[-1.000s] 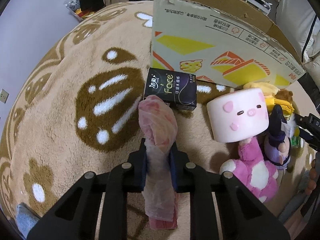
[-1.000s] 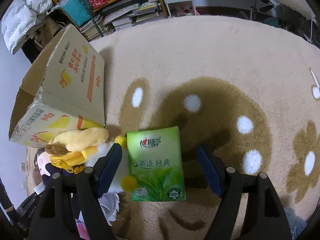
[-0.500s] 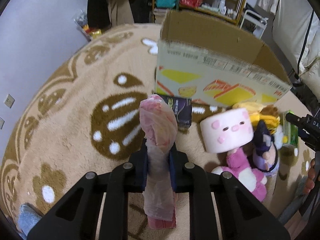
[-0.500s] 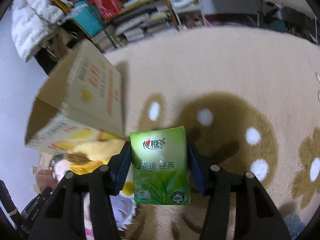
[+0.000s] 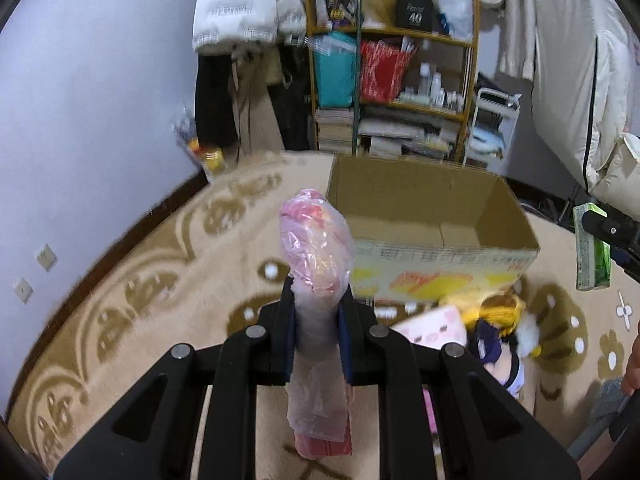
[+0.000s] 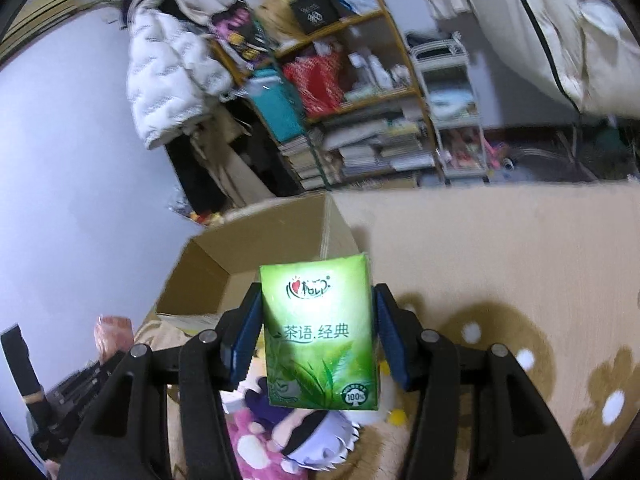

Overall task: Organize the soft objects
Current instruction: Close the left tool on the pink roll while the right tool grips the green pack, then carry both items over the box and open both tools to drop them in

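My left gripper (image 5: 317, 336) is shut on a pink tissue pack in a thin plastic bag (image 5: 317, 252), held up above the carpet in front of the open cardboard box (image 5: 424, 216). My right gripper (image 6: 318, 344) is shut on a green tissue pack (image 6: 318, 332), lifted beside the same box (image 6: 256, 256); the green pack also shows in the left wrist view (image 5: 592, 252). The box looks empty inside. Plush toys lie below: a pink pig cube (image 5: 436, 326), a yellow-haired doll (image 5: 500, 316) and a pink plush (image 6: 256, 448).
A beige carpet with brown flower patterns (image 5: 132, 292) covers the floor. A cluttered shelf with books and bags (image 5: 396, 80) stands behind the box. A white jacket (image 6: 168, 80) hangs at the wall. A wire trolley (image 6: 448, 120) stands right of the shelf.
Both grippers have risen well above the carpet with their packs. The right gripper closed on the green tissue pack and lifted it. The box's open top now shows.
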Demonstrator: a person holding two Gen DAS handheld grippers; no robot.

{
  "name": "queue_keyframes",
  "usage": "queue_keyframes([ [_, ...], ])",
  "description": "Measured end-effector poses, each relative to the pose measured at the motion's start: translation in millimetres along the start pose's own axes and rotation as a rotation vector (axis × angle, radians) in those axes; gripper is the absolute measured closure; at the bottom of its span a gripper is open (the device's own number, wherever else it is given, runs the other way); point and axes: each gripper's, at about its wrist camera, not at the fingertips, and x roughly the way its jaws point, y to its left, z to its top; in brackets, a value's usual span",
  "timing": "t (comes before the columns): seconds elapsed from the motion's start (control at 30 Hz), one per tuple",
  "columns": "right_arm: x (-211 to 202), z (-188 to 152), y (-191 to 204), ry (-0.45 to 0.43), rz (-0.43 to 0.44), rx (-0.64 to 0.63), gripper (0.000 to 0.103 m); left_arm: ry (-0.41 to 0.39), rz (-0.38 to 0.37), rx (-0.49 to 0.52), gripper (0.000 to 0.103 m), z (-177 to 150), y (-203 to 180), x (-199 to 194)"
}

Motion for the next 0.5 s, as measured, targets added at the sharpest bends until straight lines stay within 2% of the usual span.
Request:
queue_keyframes([
  [0.17, -6, 10, 25, -0.035, 0.038, -0.054, 0.045, -0.076, 0.008, 0.005, 0.087, 25, 1, -15],
  [0.5, -5, 36, 59, -0.090, 0.075, -0.145, 0.045, -0.164, 0.002, 0.038, 0.087, 68, -2, -19],
])
